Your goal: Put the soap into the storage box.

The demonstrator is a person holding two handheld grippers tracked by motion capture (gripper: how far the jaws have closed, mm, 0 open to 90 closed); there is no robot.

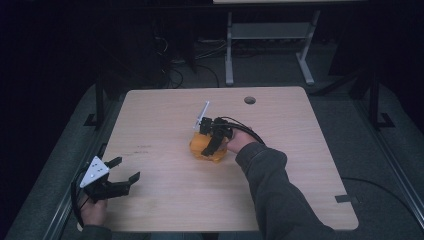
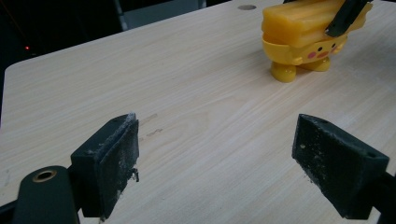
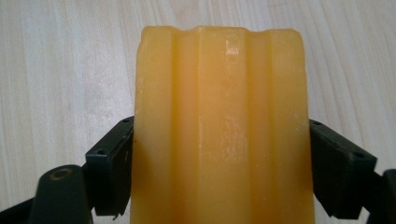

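— What is on the counter (image 1: pixel 165 125)?

— A pale wooden counter with one yellow toy (image 1: pixel 206 148) near its middle. It is a squat figure with pink cheeks, a small face and stubby feet, standing upright, and its top is a ribbed yellow block.

— Where are the person's hands?

— Both forearms come in from the near edge. The right hand (image 1: pixel 239 142), in a grey sleeve, reaches to the middle and holds the right tool (image 1: pixel 212 142) over the toy. In the right gripper view its two black jaws press against the two sides of the ribbed block, so that tool is clamped on the yellow toy.

— And the other?

— The left hand (image 1: pixel 93 211) sits at the near left corner of the counter, well apart from the toy. The left tool (image 1: pixel 126 171) points inward across the wood with its jaws spread wide and nothing between them, its grey three-cornered plate on top. In the left gripper view the pads look scuffed and dusty.

— Anything else on the wood?

— A round hole (image 1: pixel 250 100) near the far edge, and a few faint dark marks (image 1: pixel 137 148) on the left part.
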